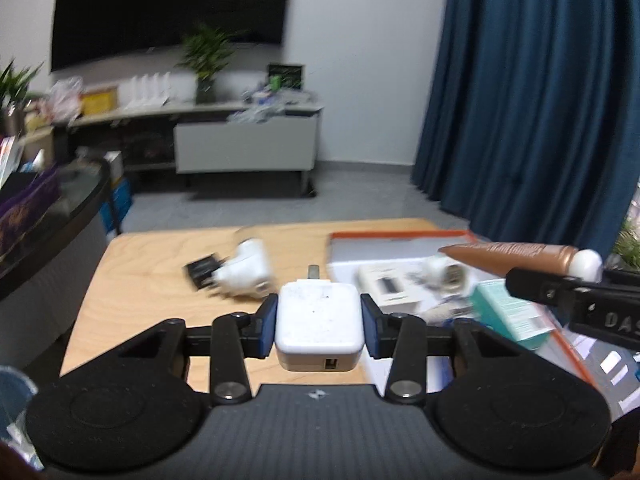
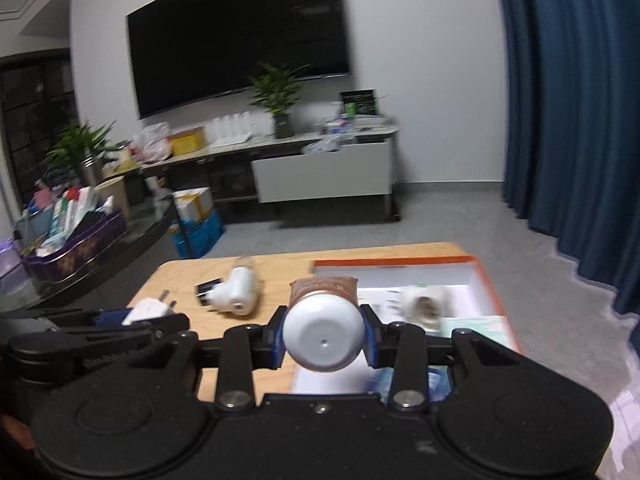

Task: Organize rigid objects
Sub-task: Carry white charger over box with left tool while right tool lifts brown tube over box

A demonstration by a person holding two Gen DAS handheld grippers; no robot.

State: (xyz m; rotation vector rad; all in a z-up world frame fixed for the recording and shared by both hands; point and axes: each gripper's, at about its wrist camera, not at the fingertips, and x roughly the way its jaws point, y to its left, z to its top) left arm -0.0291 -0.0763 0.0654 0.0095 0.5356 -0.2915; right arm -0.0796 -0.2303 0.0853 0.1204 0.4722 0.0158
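Room big: blue curtain (image 2: 568,120), black TV (image 2: 240,36) on white wall, long shelf (image 2: 320,148) with plant (image 2: 278,96). Wooden tabletop (image 1: 152,280) below, orange-rimmed box (image 2: 480,276) on right side. Left hand-held gripper (image 1: 320,320) squeezes white charger (image 1: 320,322), held above tabletop. Right hand-held gripper (image 2: 324,338) squeezes brown tube (image 2: 323,330), white cap facing camera, above box. White plug adapter (image 1: 244,268) lies on tabletop.

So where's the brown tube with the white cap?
The brown tube is pinched by its white cap in the right gripper, held above the orange-edged box, right of the white charger in the left gripper.
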